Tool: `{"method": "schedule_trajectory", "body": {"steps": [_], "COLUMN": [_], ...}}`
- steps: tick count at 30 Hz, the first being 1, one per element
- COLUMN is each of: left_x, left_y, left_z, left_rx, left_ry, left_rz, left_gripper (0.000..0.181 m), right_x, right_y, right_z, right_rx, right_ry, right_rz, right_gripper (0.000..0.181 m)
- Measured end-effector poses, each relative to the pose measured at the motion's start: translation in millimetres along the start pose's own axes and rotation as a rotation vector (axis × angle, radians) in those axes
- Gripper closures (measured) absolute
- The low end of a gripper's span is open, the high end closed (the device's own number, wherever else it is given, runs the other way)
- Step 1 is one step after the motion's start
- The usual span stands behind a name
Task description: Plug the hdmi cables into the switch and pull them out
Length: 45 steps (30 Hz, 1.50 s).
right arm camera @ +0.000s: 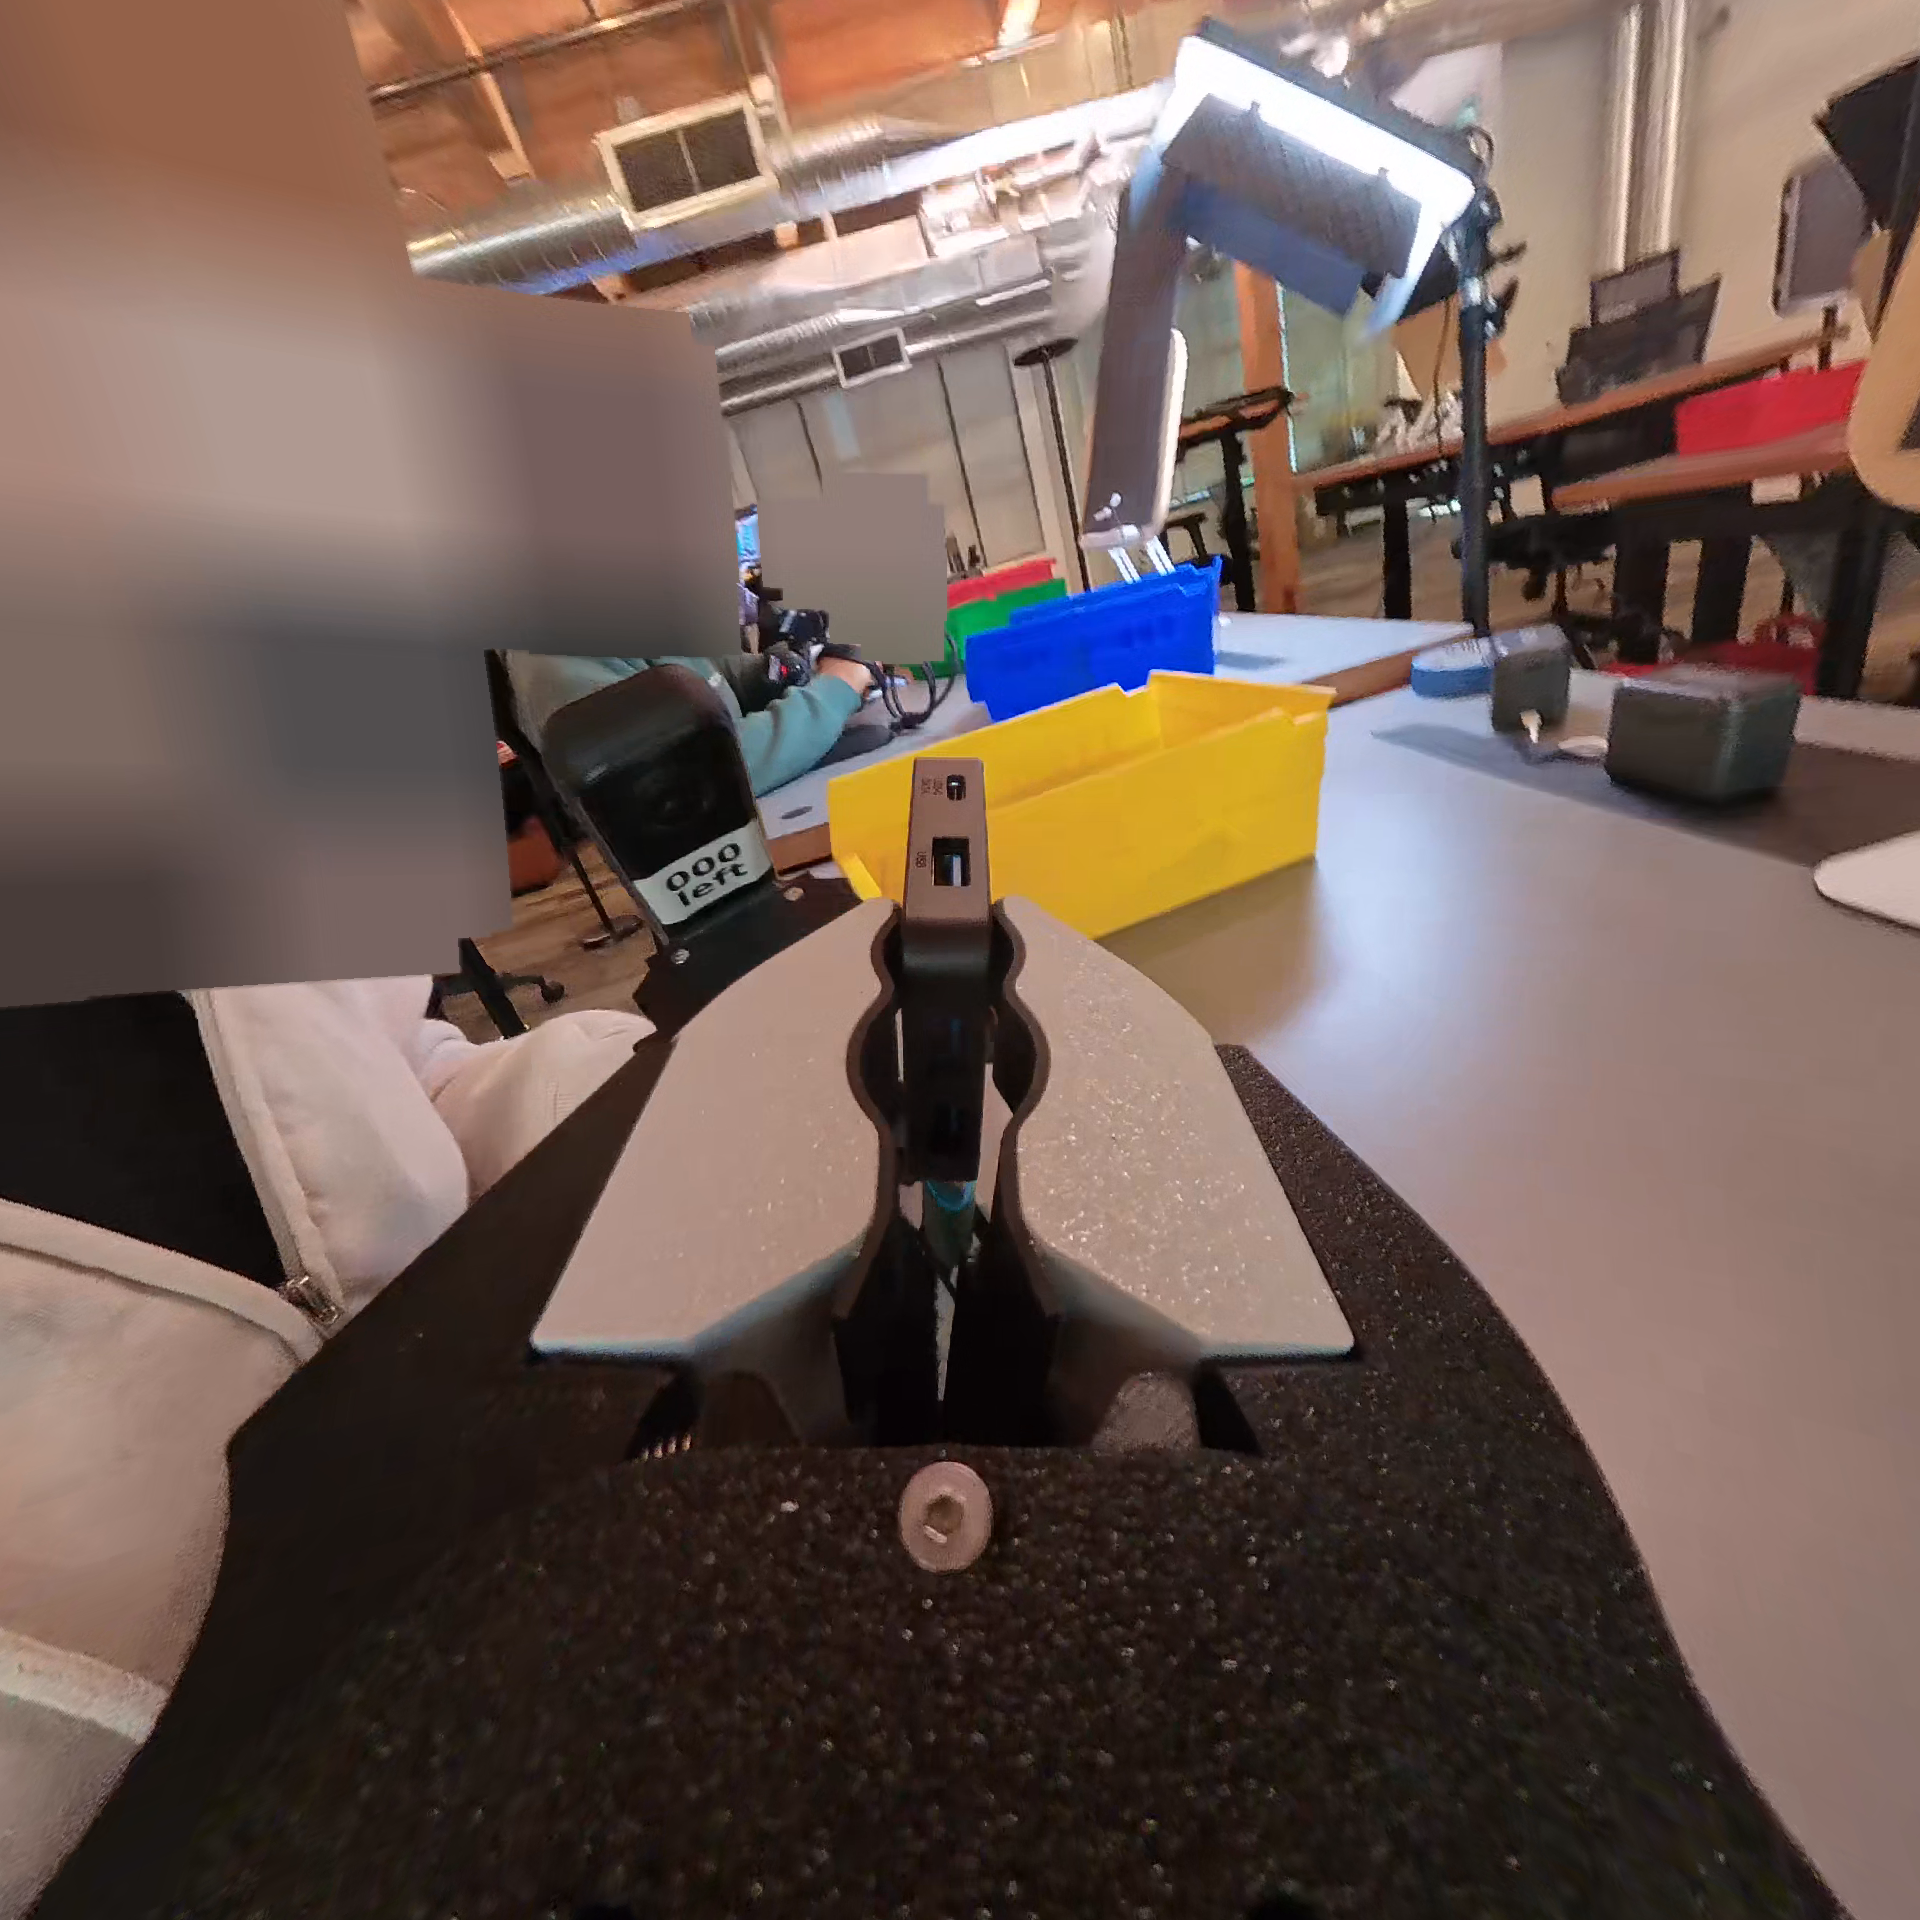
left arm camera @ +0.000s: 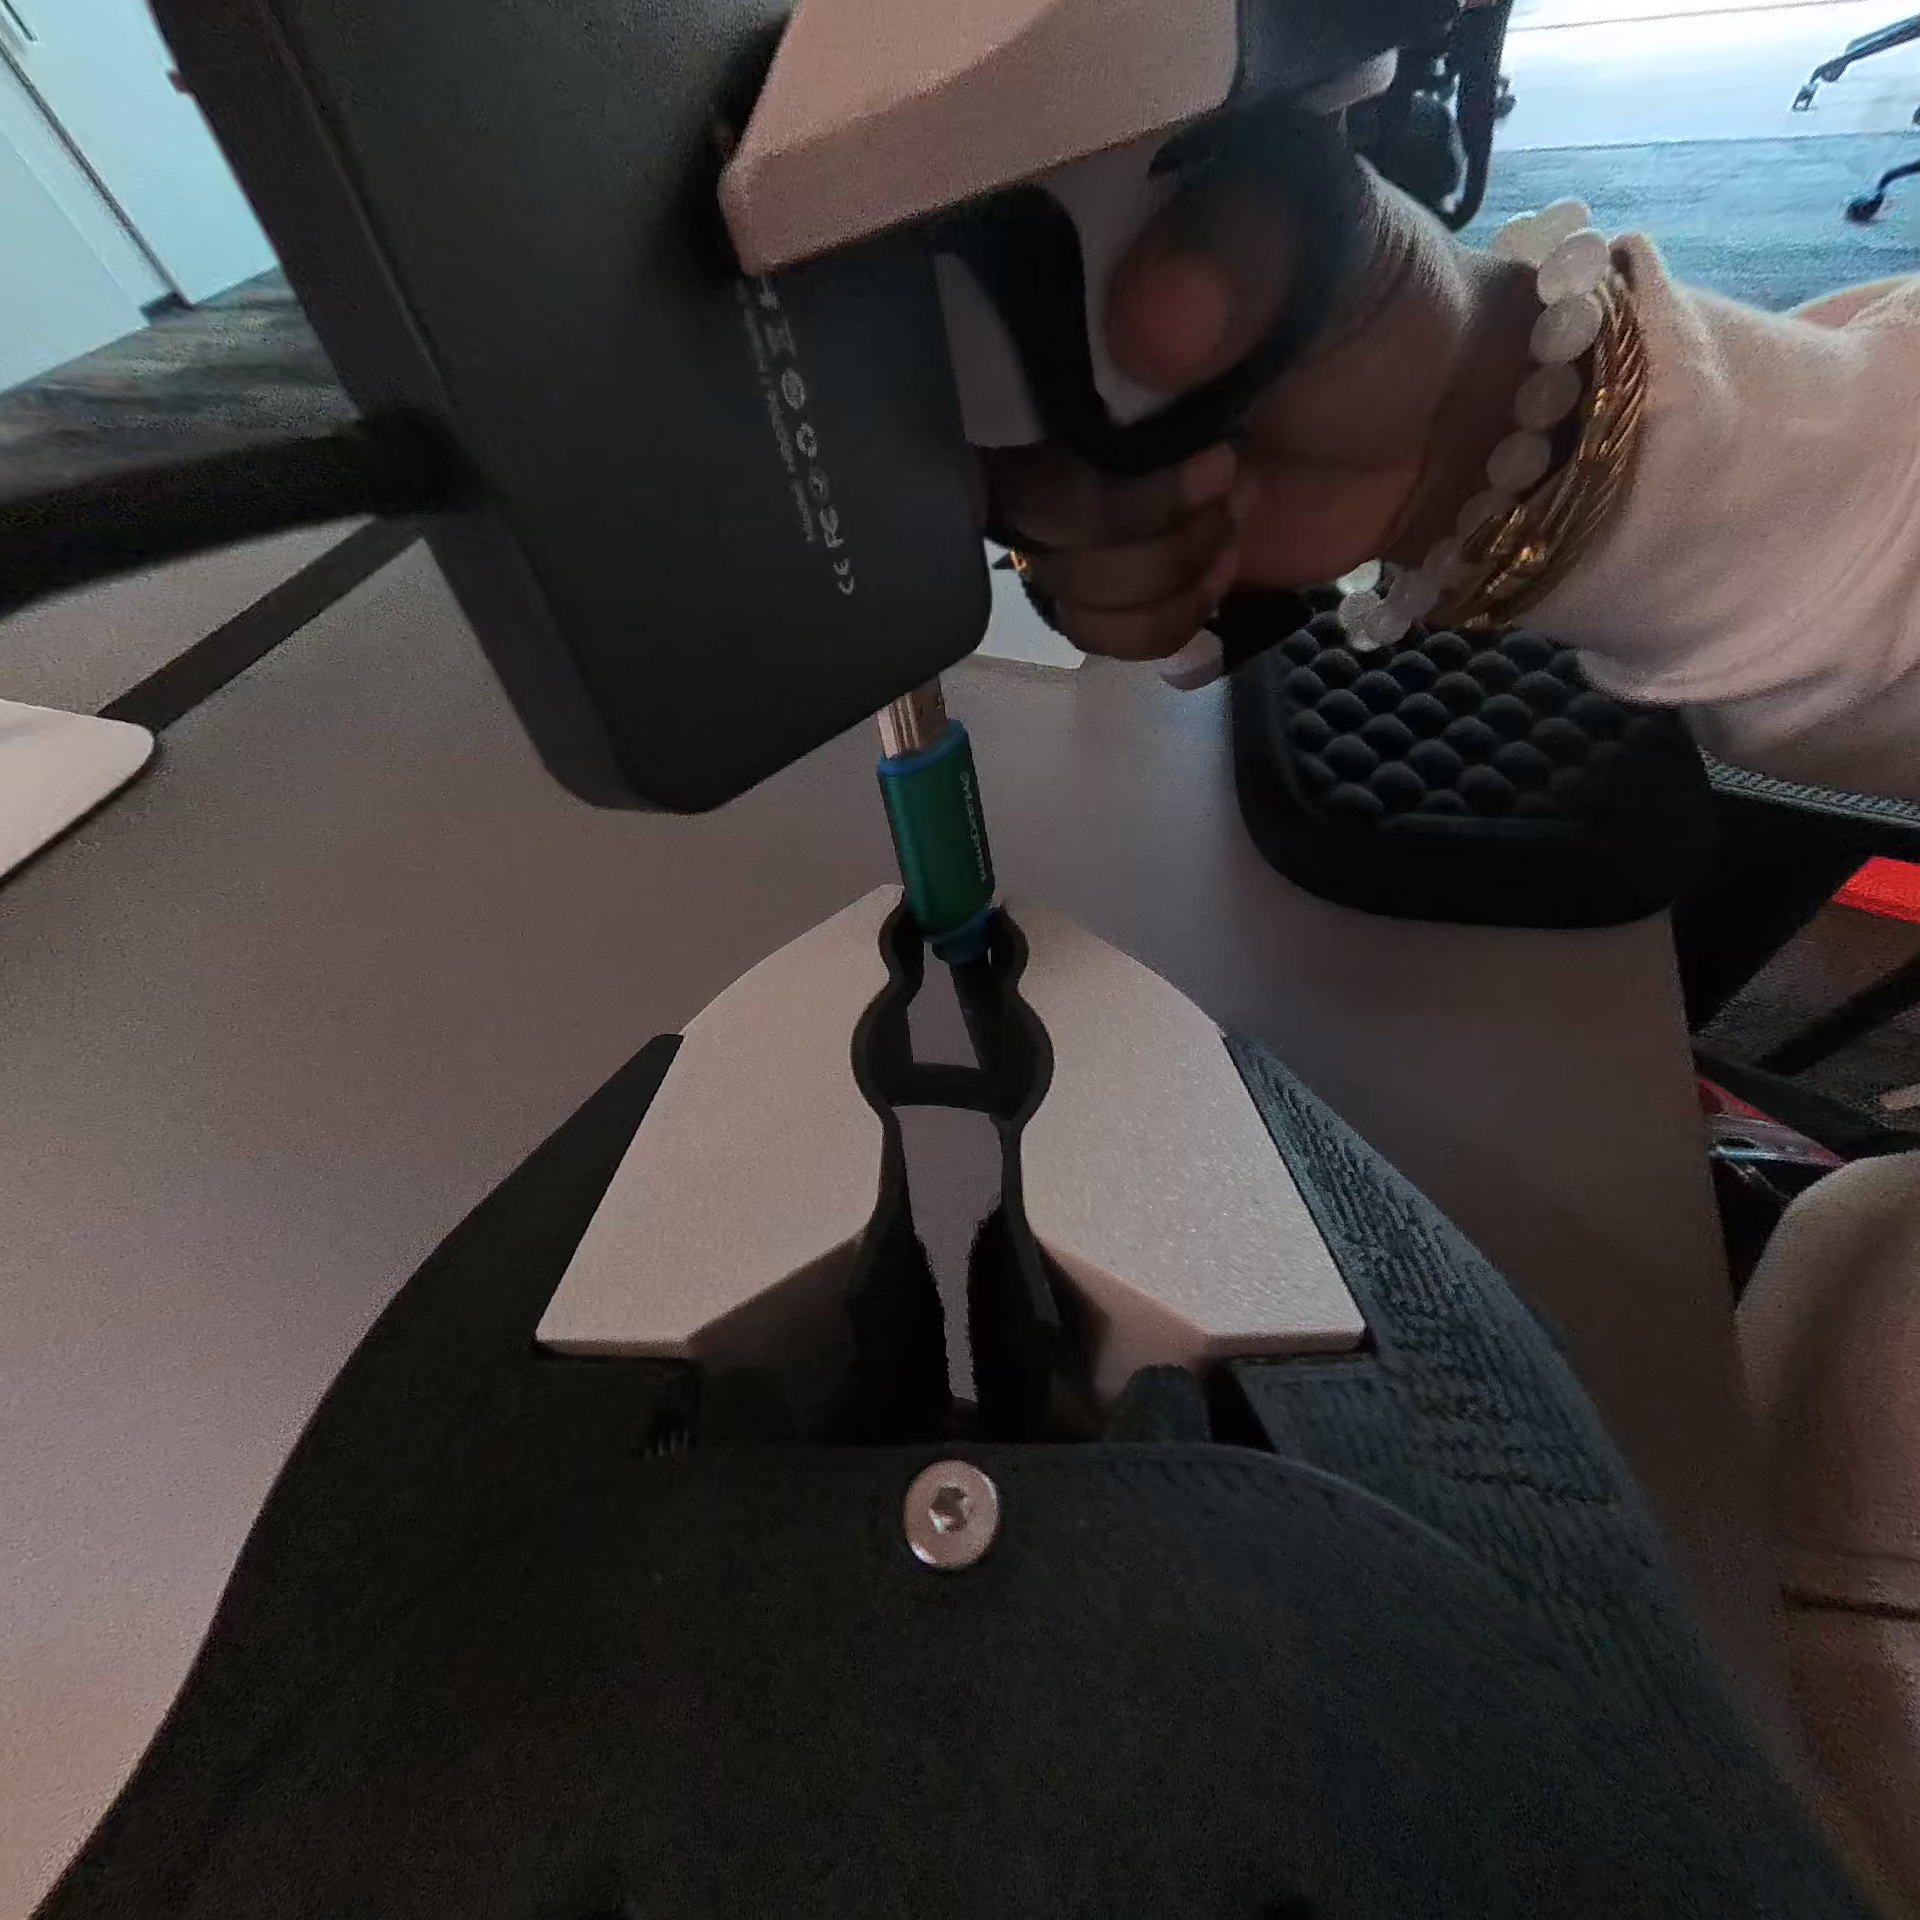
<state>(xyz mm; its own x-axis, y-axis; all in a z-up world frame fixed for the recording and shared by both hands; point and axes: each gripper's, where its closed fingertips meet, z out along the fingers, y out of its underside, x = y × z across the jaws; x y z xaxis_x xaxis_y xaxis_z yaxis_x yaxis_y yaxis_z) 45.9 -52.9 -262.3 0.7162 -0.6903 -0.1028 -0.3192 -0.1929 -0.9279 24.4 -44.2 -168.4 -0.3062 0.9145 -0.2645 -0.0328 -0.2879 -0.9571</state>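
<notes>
left tongs (left arm camera: 951,920) pinch hdmi plug (left arm camera: 932,831); right tongs (right arm camera: 943,935) pinch switch (right arm camera: 945,842); yellow bin (right arm camera: 1101,800) contents unclear.

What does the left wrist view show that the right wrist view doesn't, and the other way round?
Only the left wrist view shows the plug's bare metal tip at the switch's edge and the black mesh cushion. Only the right wrist view shows the yellow bin and blue bin. Both show the black switch in the right gripper, the green HDMI plug, and the grey table.
</notes>
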Motion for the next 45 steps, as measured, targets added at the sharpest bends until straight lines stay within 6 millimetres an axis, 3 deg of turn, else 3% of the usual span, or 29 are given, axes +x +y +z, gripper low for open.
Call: {"method": "schedule_trajectory", "body": {"steps": [4,8,13,23,29,34,41,45], "left_x": [2,14,11,14,18,10,21,17], "left_y": [-1,3,13,36,38,31,37,11], "left_z": [-2,3,8,16,17,13,16,9], "left_rx": [0.031,0.013,-0.054,-0.166,-0.157,-0.075,-0.142,0.037], "left_ry": [0.065,0.244,0.264,0.283,0.301,0.290,0.345,0.341], "left_rz": [-0.088,-0.288,-0.332,-0.391,-0.360,-0.428,-0.368,-0.285], "left_gripper": [0.170,0.170,0.170,0.169,0.170,0.171,0.169,0.166], "right_x": [17,17,35,44,42,43,39,27], "right_y": [2,10,22,52,59,54,63,39], "right_z": [-12,-11,-16,-11,-13,-10,-21,-17], "right_rx": [0.069,0.124,0.172,-0.120,-0.166,-0.023,-0.033,0.037], "right_ry": [0.000,-0.046,-0.013,0.117,0.149,0.193,0.213,0.190], "right_rz": [0.221,0.322,0.482,0.390,0.337,0.356,0.383,0.305], "right_gripper": [0.168,0.168,0.168,0.167,0.166,0.166,0.166,0.167]}}
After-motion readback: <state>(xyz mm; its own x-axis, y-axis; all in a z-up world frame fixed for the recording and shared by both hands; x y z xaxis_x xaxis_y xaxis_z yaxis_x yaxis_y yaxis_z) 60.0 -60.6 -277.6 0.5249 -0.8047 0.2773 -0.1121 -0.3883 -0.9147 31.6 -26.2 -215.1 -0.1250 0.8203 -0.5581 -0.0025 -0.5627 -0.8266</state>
